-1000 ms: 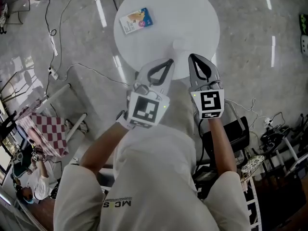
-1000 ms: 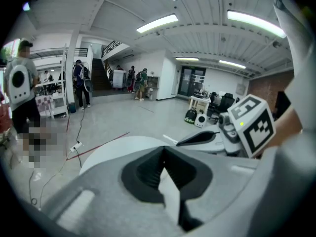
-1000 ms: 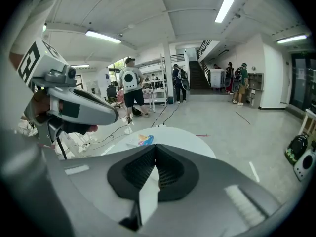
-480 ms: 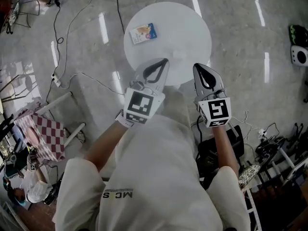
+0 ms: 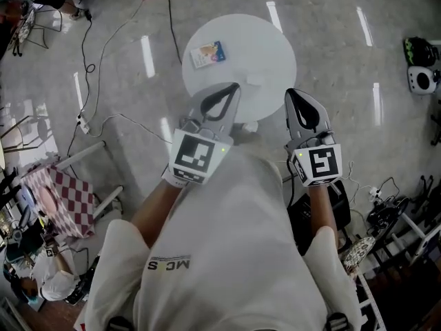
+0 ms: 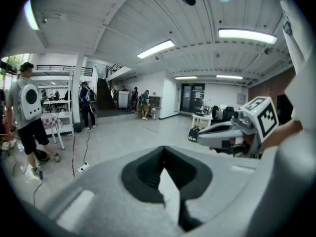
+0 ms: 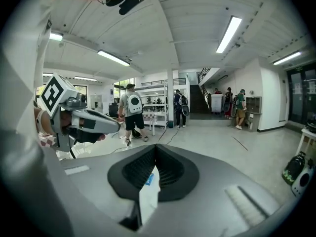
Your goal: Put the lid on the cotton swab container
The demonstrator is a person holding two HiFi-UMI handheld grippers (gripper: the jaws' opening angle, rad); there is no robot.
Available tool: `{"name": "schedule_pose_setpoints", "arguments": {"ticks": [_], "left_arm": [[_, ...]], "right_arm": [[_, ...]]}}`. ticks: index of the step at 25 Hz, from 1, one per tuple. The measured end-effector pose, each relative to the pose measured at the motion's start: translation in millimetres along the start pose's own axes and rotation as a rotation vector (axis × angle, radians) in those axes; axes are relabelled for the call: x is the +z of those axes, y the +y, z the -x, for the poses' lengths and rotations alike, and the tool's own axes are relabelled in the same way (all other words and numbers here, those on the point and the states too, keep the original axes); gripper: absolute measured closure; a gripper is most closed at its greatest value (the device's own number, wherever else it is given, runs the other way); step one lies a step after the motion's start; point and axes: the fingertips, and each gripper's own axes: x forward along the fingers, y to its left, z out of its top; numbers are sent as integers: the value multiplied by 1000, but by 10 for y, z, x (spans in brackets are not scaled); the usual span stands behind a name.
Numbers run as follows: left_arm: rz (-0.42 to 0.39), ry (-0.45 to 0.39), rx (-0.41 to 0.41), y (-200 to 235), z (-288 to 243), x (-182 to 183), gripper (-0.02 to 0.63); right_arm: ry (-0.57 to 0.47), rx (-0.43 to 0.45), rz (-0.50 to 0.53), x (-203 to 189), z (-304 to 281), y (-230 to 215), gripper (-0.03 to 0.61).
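A small blue-and-white packet (image 5: 207, 54) lies on the far left of a round white table (image 5: 269, 43) in the head view. A pale white item (image 5: 256, 81) sits near the table's near edge, too faint to identify. My left gripper (image 5: 237, 87) is held high over that near edge, shut and holding nothing. My right gripper (image 5: 290, 92) hangs beside it at the table's right, also shut and holding nothing. The left gripper view shows its jaws (image 6: 163, 150) shut, with the right gripper (image 6: 232, 132) beside them. Between the right gripper's shut jaws (image 7: 155, 147), a blue sliver of the packet (image 7: 149, 179) shows.
Grey glossy floor surrounds the table. Cables (image 5: 89, 67) trail at the left, and a checkered cloth (image 5: 58, 198) lies lower left. Cluttered gear and stands (image 5: 393, 205) sit at the right. People (image 7: 131, 112) stand by shelves and stairs far off.
The table looks smaller and farther away than a second ago. Both grippers have shifted slightly toward the body, and the right one has drifted to the right. Both stayed shut.
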Motion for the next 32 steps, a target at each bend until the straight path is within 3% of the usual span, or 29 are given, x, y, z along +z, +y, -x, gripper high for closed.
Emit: {"name": "schedule_pose_setpoints", "arguments": {"ticks": [13, 32], "left_arm": [[-29, -77, -26, -105, 203, 255, 614], [-30, -66, -54, -258, 255, 118, 614]], "right_arm": [[-74, -79, 5, 258, 314, 146, 581], [-76, -74, 10, 184, 436, 284, 581]]}}
